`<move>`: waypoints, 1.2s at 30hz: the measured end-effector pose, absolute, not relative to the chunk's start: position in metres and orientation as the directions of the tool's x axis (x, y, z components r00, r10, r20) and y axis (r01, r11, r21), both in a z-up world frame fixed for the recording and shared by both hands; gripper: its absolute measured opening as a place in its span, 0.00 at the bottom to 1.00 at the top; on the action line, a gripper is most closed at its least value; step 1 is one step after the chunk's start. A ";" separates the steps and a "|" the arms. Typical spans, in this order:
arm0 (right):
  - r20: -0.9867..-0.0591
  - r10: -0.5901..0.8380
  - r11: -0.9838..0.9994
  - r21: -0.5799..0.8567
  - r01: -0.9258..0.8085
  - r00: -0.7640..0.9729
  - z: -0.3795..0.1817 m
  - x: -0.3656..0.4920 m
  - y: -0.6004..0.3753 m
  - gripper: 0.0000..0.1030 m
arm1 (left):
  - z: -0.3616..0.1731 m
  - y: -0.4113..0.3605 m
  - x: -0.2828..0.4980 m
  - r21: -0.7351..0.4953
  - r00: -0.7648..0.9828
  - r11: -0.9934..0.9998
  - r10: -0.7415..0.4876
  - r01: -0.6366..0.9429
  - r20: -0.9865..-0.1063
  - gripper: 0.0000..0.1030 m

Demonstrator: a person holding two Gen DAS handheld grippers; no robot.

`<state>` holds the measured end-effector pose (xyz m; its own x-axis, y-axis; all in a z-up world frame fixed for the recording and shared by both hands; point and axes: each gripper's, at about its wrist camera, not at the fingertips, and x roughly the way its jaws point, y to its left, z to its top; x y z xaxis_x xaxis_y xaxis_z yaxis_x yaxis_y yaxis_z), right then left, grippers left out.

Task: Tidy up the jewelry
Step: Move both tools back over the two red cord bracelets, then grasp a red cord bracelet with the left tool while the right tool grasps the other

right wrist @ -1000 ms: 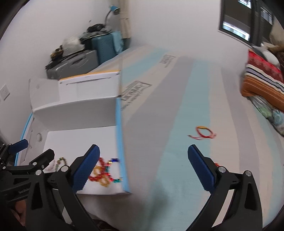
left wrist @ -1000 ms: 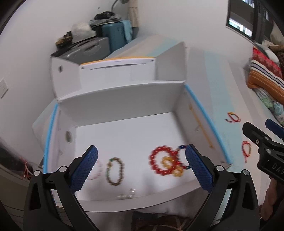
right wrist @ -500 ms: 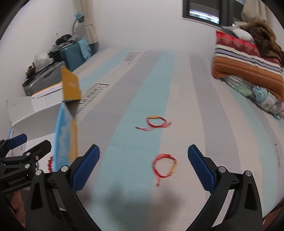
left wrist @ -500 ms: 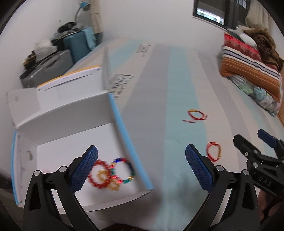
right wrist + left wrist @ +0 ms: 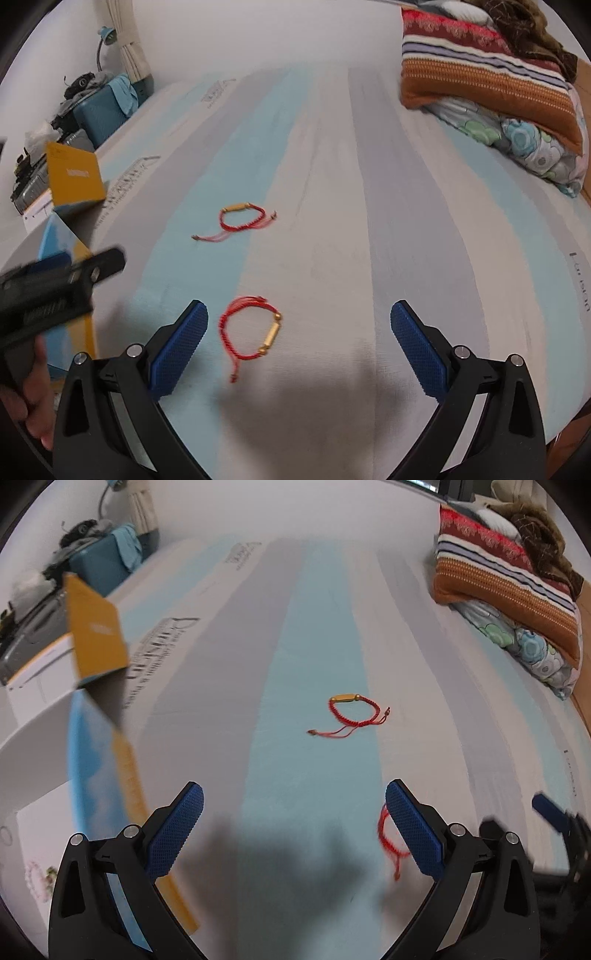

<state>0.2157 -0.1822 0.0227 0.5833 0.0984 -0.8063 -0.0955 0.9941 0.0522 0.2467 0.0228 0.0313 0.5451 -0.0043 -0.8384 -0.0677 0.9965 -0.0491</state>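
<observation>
The right claw (image 5: 298, 334) was spread wide with nothing between its blue pads (image 5: 177, 349), hanging low over the striped mattress (image 5: 369, 184). Just inside its left pad, at lower centre of the right wrist view, lay the near red cord bracelet (image 5: 248, 328) with a gold tube bead, flat on the sheet and apart from both pads. Farther up, left of centre, the far red bracelet (image 5: 242, 219) rested on the pale blue stripe, its loose tails trailing toward the left. The left claw (image 5: 294, 827) was likewise spread open and empty; in its view the near bracelet showed as a blurred red loop right beside the inner face of the right pad (image 5: 413, 830), partly hidden by it, and whether they touched could not be told. The far bracelet sat above centre in that frame, well clear of the claw. At the left edge of the left wrist view stood the white box (image 5: 33, 738) with a blue and yellow flap, and a pale beaded bracelet (image 5: 35, 880) lay on its floor at lower left. Folded blankets (image 5: 487, 85) were piled at upper right, and a teal suitcase (image 5: 99, 110) stood at upper left.
</observation>
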 end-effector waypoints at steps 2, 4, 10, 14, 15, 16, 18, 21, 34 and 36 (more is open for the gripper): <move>-0.815 0.098 0.994 0.051 -0.098 0.571 0.013 0.220 -0.184 0.93 | 0.021 0.018 0.263 -0.064 0.530 0.995 -0.016 -0.072 -0.848 0.94; -0.824 0.109 0.992 0.058 -0.108 0.556 0.003 0.224 -0.184 0.92 | 0.009 0.012 0.281 -0.069 0.513 0.995 -0.024 -0.070 -0.858 0.94; -0.851 0.149 0.987 0.097 -0.127 0.504 -0.024 0.238 -0.182 0.90 | -0.017 0.004 0.327 -0.093 0.468 0.992 -0.045 -0.080 -0.883 0.94; -0.869 0.170 0.984 0.124 -0.129 0.465 -0.039 0.249 -0.181 0.85 | -0.030 -0.001 0.356 -0.075 0.449 0.994 -0.030 -0.082 -0.893 0.94; -0.873 0.167 0.984 0.122 -0.126 0.458 -0.043 0.251 -0.182 0.82 | -0.032 -0.001 0.362 -0.071 0.449 0.994 -0.025 -0.085 -0.893 0.94; -0.877 0.162 0.985 0.118 -0.123 0.451 -0.046 0.253 -0.182 0.80 | -0.036 -0.001 0.368 -0.065 0.447 0.994 -0.018 -0.090 -0.894 0.94; -0.886 0.162 0.985 0.117 -0.128 0.435 -0.052 0.256 -0.181 0.77 | -0.044 -0.001 0.377 -0.050 0.441 0.994 -0.004 -0.094 -0.898 0.94; -0.899 0.161 0.983 0.111 -0.145 0.407 -0.061 0.258 -0.177 0.71 | -0.056 -0.004 0.388 -0.021 0.427 0.997 0.016 -0.081 -0.904 0.94; -0.912 0.134 0.984 0.077 -0.158 0.388 -0.070 0.261 -0.168 0.40 | -0.079 -0.006 0.400 0.043 0.408 0.995 0.076 -0.090 -0.910 0.66; -0.912 0.135 0.984 0.076 -0.163 0.387 -0.070 0.260 -0.168 0.34 | -0.077 -0.006 0.398 0.051 0.407 0.995 0.083 -0.088 -0.910 0.57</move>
